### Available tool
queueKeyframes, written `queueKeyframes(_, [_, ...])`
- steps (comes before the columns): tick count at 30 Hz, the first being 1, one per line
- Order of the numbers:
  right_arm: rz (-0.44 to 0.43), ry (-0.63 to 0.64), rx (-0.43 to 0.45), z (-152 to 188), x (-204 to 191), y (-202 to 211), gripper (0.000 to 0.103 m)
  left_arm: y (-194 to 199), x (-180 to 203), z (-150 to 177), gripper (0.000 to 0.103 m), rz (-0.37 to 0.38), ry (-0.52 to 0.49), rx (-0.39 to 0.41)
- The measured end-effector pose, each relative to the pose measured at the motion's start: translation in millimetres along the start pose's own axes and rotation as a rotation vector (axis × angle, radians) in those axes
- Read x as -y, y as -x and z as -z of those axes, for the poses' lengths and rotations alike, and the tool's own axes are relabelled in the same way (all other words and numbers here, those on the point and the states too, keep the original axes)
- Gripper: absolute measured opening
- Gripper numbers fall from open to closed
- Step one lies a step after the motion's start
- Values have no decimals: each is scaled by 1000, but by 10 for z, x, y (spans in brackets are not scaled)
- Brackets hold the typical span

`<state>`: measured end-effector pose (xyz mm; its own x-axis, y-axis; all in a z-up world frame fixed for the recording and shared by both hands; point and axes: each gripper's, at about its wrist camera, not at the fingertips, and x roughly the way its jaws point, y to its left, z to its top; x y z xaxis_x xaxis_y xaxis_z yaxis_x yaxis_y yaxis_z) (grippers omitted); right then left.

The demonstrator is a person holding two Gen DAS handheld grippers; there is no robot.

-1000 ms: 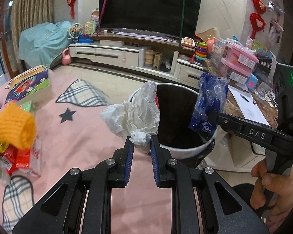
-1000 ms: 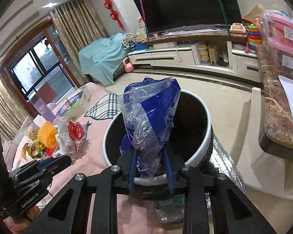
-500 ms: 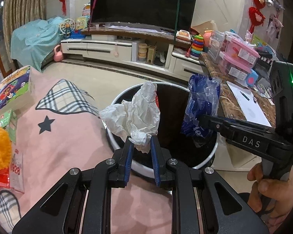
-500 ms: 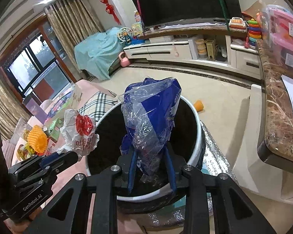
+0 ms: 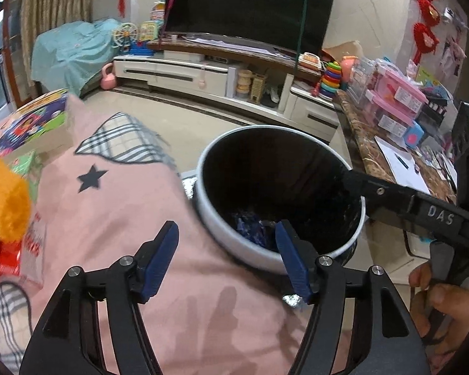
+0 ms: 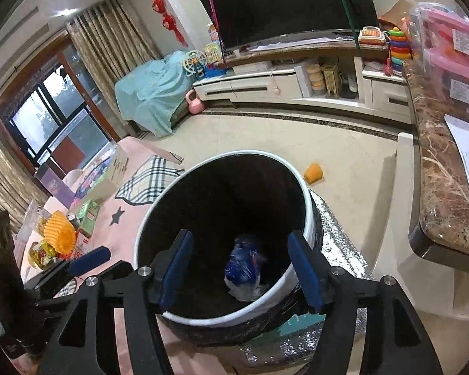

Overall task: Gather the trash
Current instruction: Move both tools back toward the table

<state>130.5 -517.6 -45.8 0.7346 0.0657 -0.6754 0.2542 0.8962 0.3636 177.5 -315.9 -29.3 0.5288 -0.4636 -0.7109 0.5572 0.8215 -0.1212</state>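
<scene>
The white-rimmed black bin (image 5: pixel 212 228) stands beside the pink-clothed table. My left gripper (image 5: pixel 226 239) hovers over its near rim, jaws opening, nothing between its blue pads. My right gripper (image 6: pixel 239 247) hangs over the bin (image 6: pixel 309 215), jaws opening too, also empty. A blue plastic bag (image 6: pixel 244 265) lies at the bottom of the bin, with a pale crumpled scrap under it; the blue bag (image 5: pixel 250 231) also shows in the left wrist view. The right gripper (image 5: pixel 353 178) reaches in from the right. An orange foam net (image 5: pixel 3 200) and red wrappers (image 5: pixel 3 259) lie on the cloth.
A colourful box (image 5: pixel 34 122) sits on the pink cloth (image 5: pixel 125 218). A marble counter (image 6: pixel 441 187) with papers flanks the bin on the right. An orange cup (image 6: pixel 313 173) lies on the floor behind it. A person's hand (image 5: pixel 444 306) holds the right gripper.
Both grippers opened. The white crumpled wrapper left the left jaws and the blue plastic bag left the right jaws; the bag now lies inside the bin.
</scene>
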Motion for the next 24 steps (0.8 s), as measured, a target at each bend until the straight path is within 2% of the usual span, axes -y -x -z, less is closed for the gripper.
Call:
queueKeyframes(3, [-16, 1, 11, 62, -88, 57, 73, 116, -118, 131, 68, -23, 27, 11])
queueKeyframes(10, [-68, 19, 4, 286, -393, 87, 80, 336, -417, 445, 68, -70, 101, 10])
queueKeyframes(24, [-195, 92, -76, 767, -1157, -98, 80, 873, -1315, 1086, 68, -206, 281, 28])
